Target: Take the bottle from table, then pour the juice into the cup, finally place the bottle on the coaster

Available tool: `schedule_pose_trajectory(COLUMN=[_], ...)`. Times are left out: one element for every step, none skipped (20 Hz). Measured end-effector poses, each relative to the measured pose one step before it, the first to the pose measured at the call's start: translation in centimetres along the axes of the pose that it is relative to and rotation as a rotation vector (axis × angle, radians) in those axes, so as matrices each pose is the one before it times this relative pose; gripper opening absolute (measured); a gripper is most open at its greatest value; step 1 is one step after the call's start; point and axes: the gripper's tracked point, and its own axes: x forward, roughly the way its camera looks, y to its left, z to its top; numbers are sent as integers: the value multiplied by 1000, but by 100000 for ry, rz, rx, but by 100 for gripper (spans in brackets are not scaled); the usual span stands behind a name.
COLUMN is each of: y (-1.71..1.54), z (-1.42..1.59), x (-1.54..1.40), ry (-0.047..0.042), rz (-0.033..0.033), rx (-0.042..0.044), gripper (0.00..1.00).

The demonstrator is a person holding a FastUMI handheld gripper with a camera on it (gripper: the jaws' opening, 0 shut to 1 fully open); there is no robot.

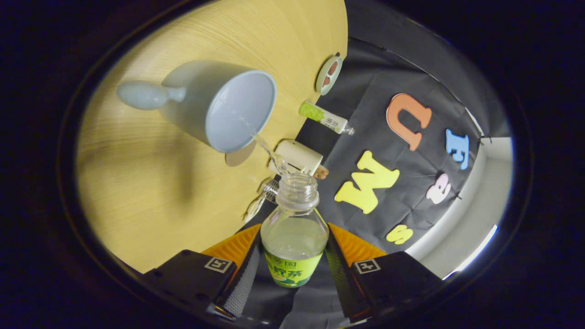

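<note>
The gripper (pixel 295 267) has both fingers clamped on the clear green-labelled juice bottle (pixel 294 237), its long axis tipped forward, open mouth streaming toward the pale blue ceramic cup (pixel 219 107) just ahead.

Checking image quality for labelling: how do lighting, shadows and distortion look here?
Gripper view: fisheye bends the wooden table edge; soft shadow under the pale blue cup; the gripper holds the juice bottle sharp; the pouring stream is slightly blurred; bright glare beyond the cloth.
</note>
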Motion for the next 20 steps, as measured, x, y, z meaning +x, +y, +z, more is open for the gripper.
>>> schedule_pose_trajectory(y=[-167,71,-42,-112,-103,-143,-49,108,95,-29,-114,-10,-81,15,-68,-279,-229,-281,-82,-2], z=[100,71,271,301,272,-80,-368,-243,-41,205,47,-76,-178,-75,34,199,98,1,-47,36], x=[2,28,-80,79,28,205,150,-40,3,214,-67,25,95,-70,5,-1,-39,80,45,-66], ry=[113,-150,-288,-448,-251,761,1578,1106,603,84,386,20,634,-138,-481,-695,-431,-447,-20,-135], rz=[166,339,107,-110,-470,-255,-222,132,472,403,-76,45,-696,-286,35,-52,-200,-298,-125,-367], rx=[-314,-265,-913,-1559,-1787,-1294,-743,-51,-219,-632,-975,-853,-748,-256,128,438,233,154,-271,-201], gripper=[82,82,82,82,82,82,82,82,82,82,82,82,82,82,82,82,82,82,82,82])
